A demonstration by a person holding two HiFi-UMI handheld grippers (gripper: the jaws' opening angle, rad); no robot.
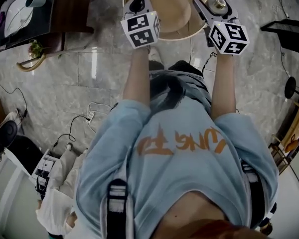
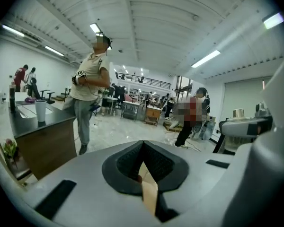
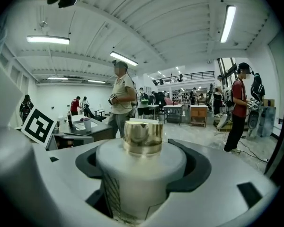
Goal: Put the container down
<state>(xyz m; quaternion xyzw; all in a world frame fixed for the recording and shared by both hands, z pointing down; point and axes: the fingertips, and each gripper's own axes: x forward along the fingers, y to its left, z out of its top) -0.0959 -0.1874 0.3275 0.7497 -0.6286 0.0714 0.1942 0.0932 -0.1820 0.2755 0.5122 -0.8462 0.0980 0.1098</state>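
The container [image 3: 141, 178] is a white cylinder with a shiny gold cap [image 3: 142, 137]. It stands upright between the jaws of my right gripper [image 3: 142, 167], which is shut on its body. In the head view the container [image 1: 219, 3] is held over the right edge of a round wooden table [image 1: 172, 11]. My left gripper [image 1: 138, 3] is held level beside it over the table's left side. Its dark jaws [image 2: 143, 162] are shut, with only a thin tan strip showing low between them.
A dark counter [image 1: 65, 9] stands at the far left, with a white cup [image 2: 40, 110] on it. Cables [image 1: 84, 118] trail over the marble floor. Black stands [image 1: 289, 34] are at the right. People [image 2: 90, 93] stand in the workshop beyond.
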